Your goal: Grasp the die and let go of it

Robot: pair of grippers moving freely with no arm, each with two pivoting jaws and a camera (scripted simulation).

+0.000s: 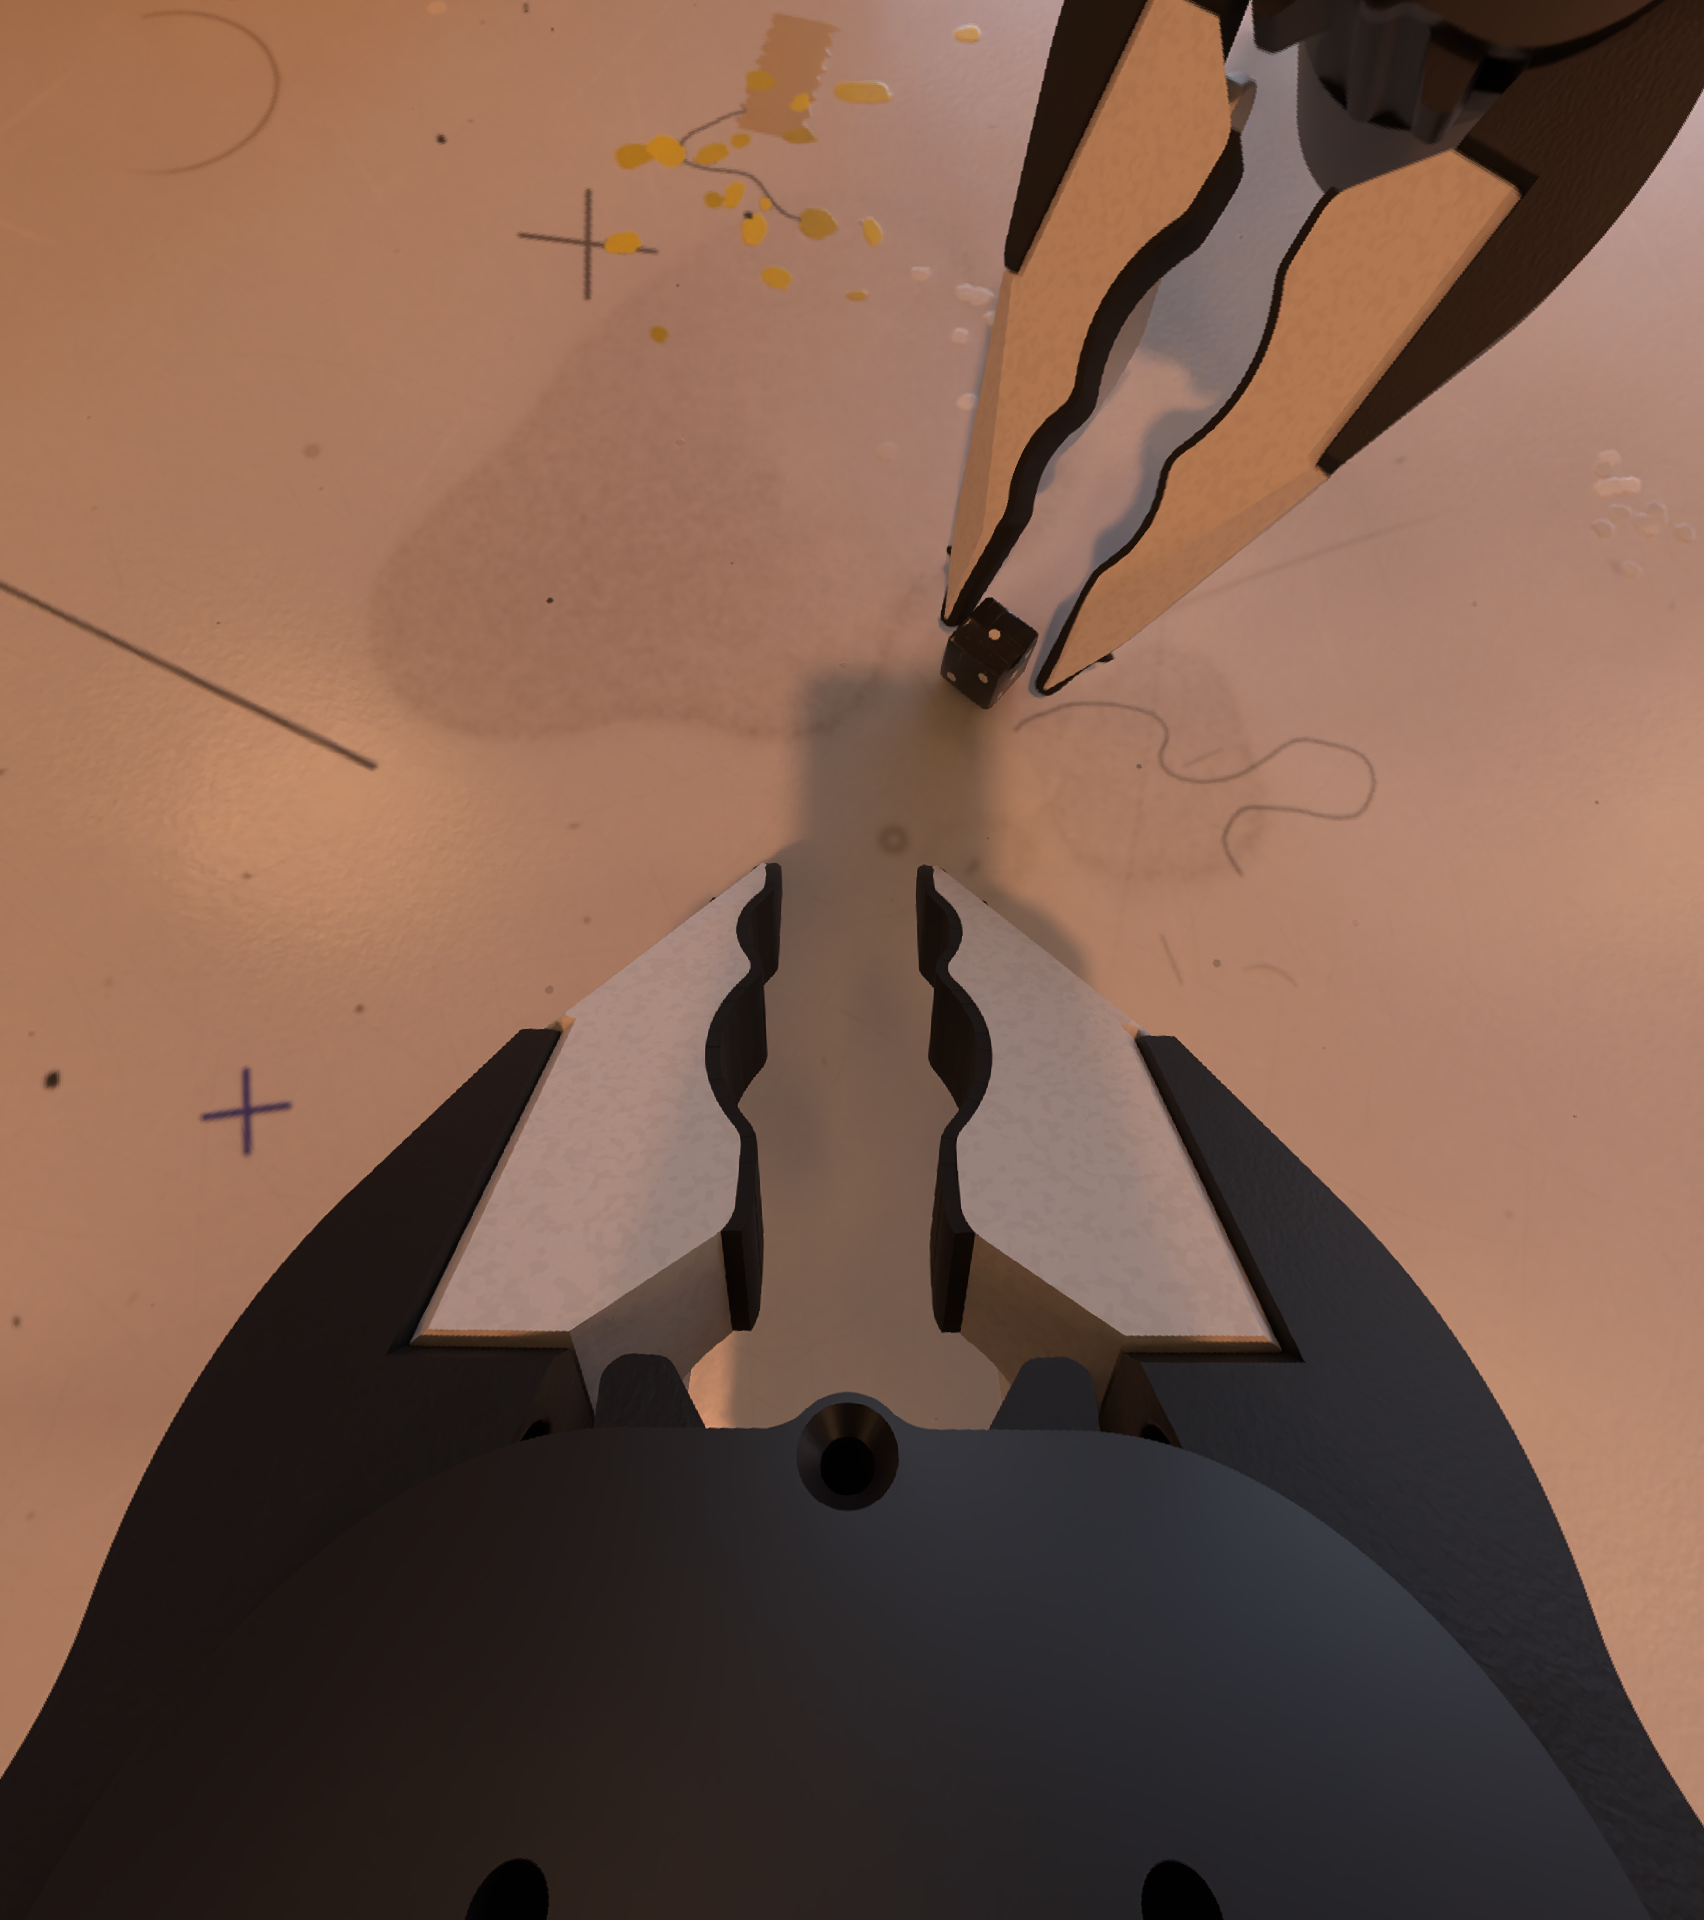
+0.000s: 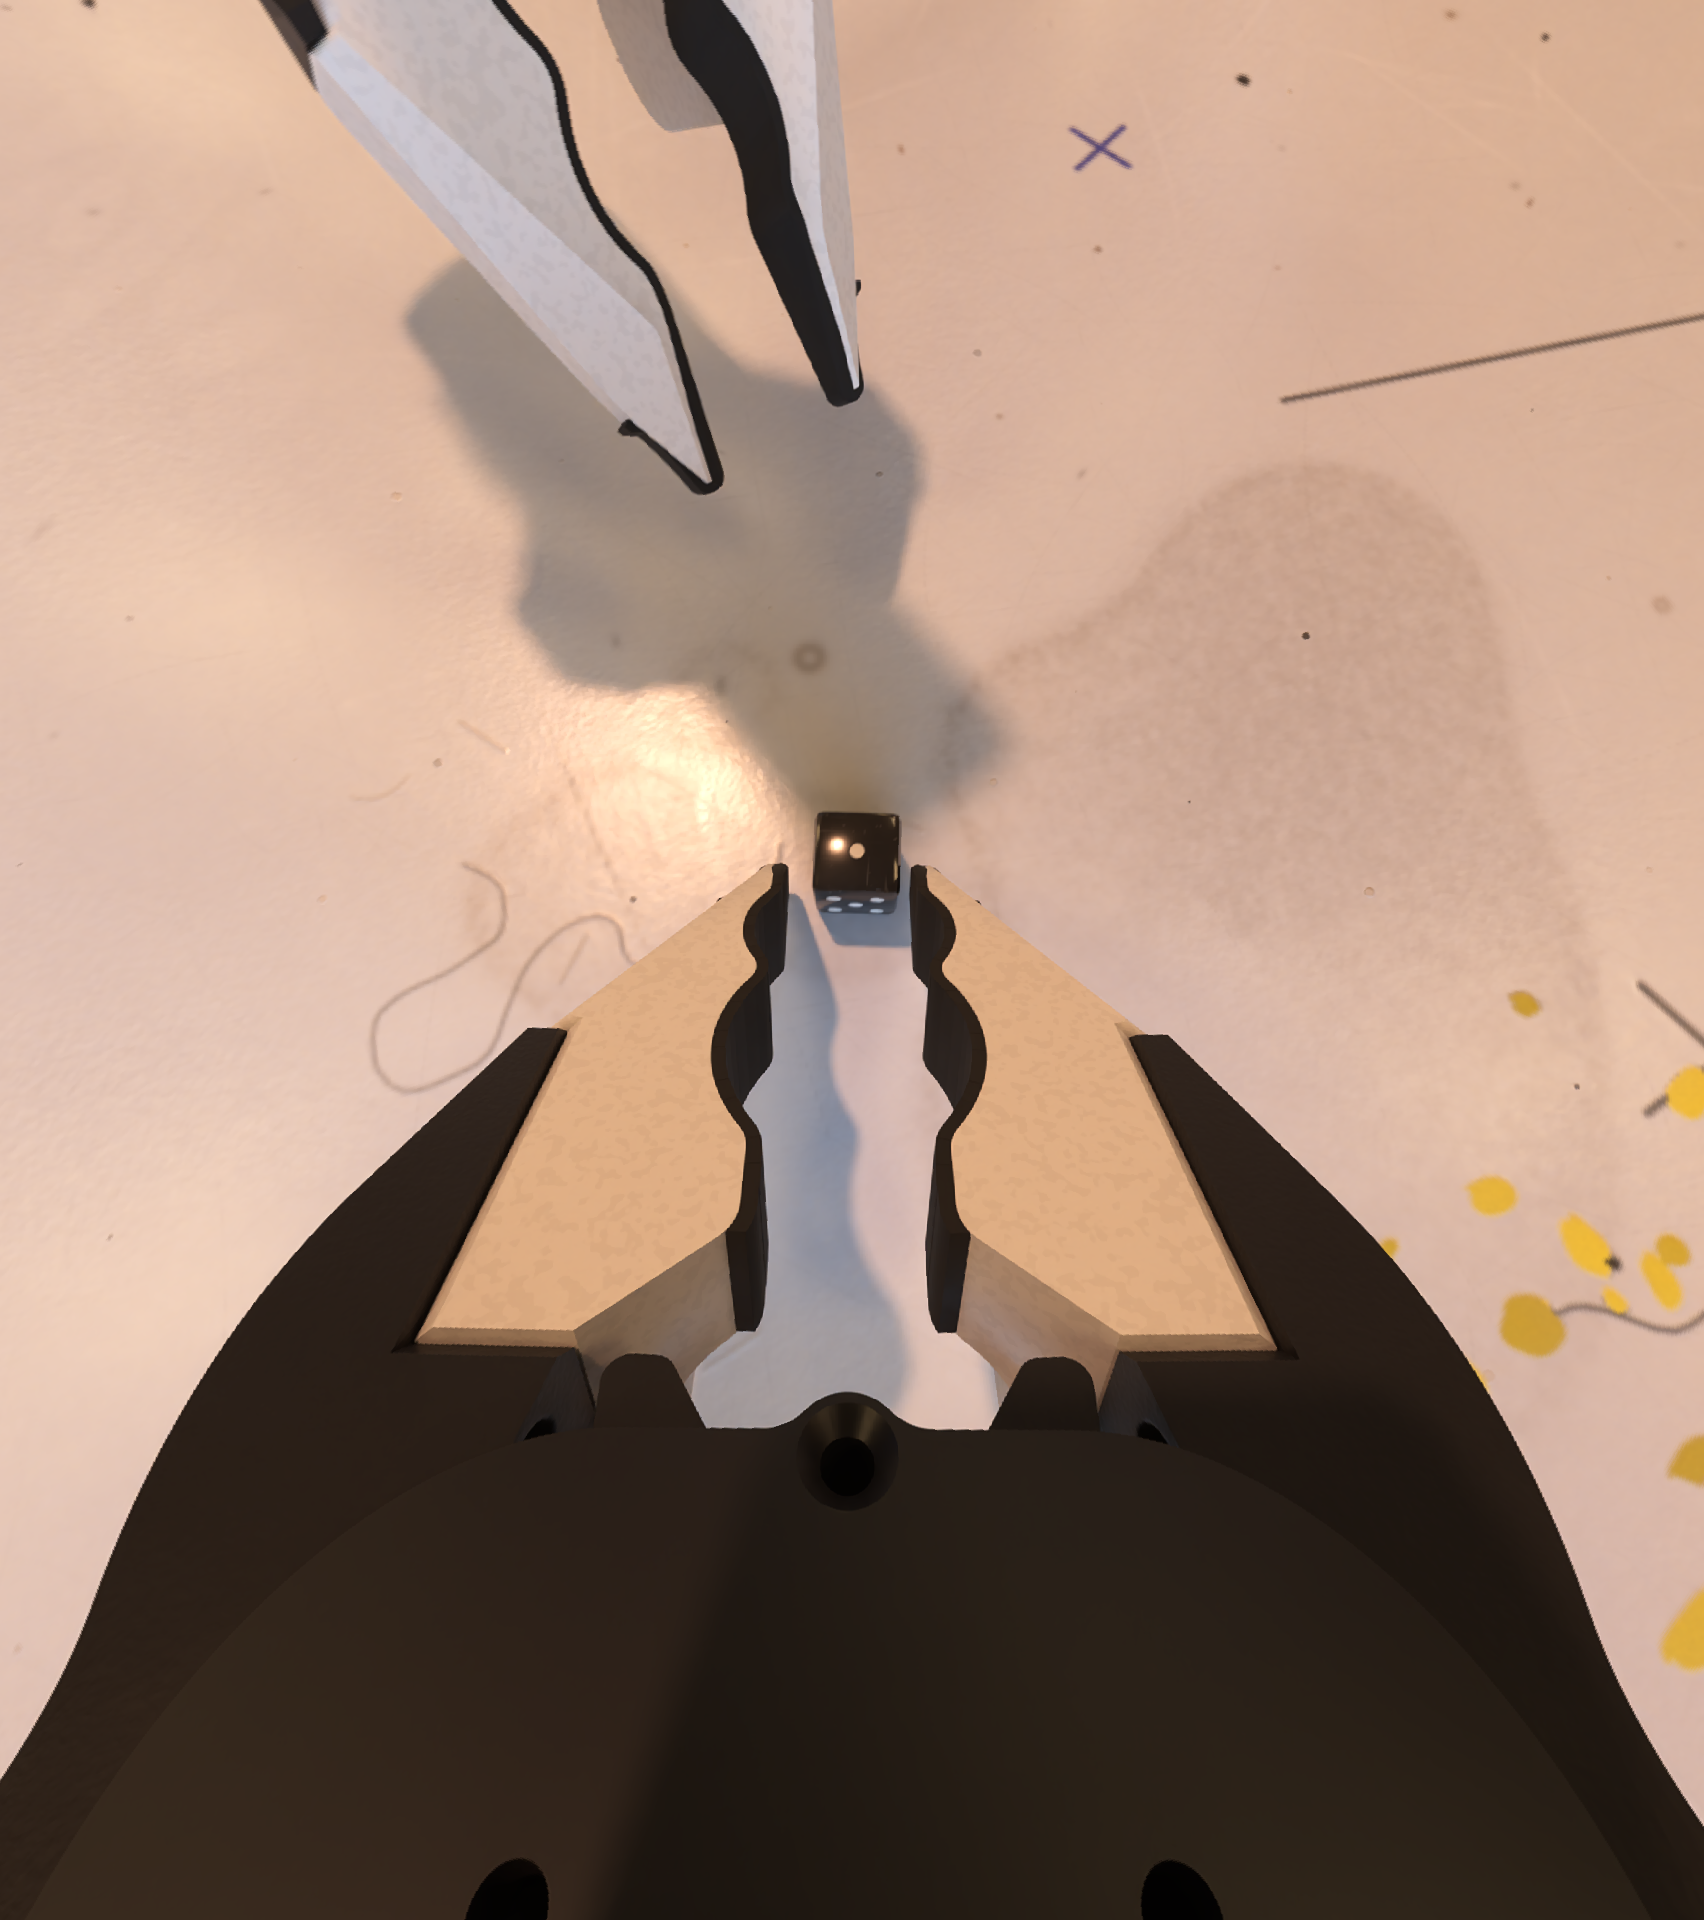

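Note:
A small black die [image 2: 856, 860] with pale pips rests on the tan table [image 2: 204, 675]. My right gripper [image 2: 848, 881] has tan fingers and is open, its fingertips on either side of the die with a narrow gap on each side. In the left wrist view the die [image 1: 988, 652] sits on the table between the right gripper's [image 1: 1000, 646] tips. My left gripper [image 1: 848, 878] has white fingers, is open and empty, and is above the table a short way from the die. It also shows in the right wrist view [image 2: 773, 438], beyond the die.
The table bears yellow paint spots [image 1: 723, 177], pen crosses [image 1: 586, 242] [image 1: 245, 1110], a straight line [image 1: 131, 649] and a thin squiggle [image 1: 1243, 769]. Grey shadows of the grippers lie around the die.

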